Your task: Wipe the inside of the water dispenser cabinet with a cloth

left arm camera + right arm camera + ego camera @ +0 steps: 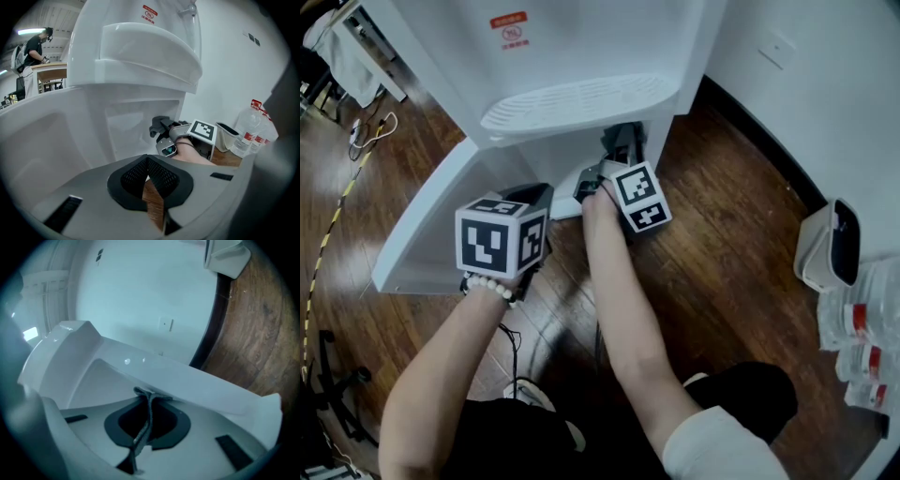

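Your right hand-held gripper [151,398] clamps a thin, limp grey cloth [142,432], light and soft, probably best pinched at a bunched fold; your left hand-held gripper [148,160] sits closed, empty.

1x water dispenser [572,56], w/ 1 open door [422,234] and 1 red sticker [509,21]. Grippers: 2 pcs, i.e. left gripper [147,161] and right gripper [149,401]. Marker cubes [500,239]: 2, one per gripper. Cloth [142,430]: 1. Bottles [855,321] w/ red labels: 3 can be counted in head view. White bin [825,248]: 1. Bead bracelet [490,286]: 1. Wall socket [778,47]: 1. Person in background [35,44]: 1.
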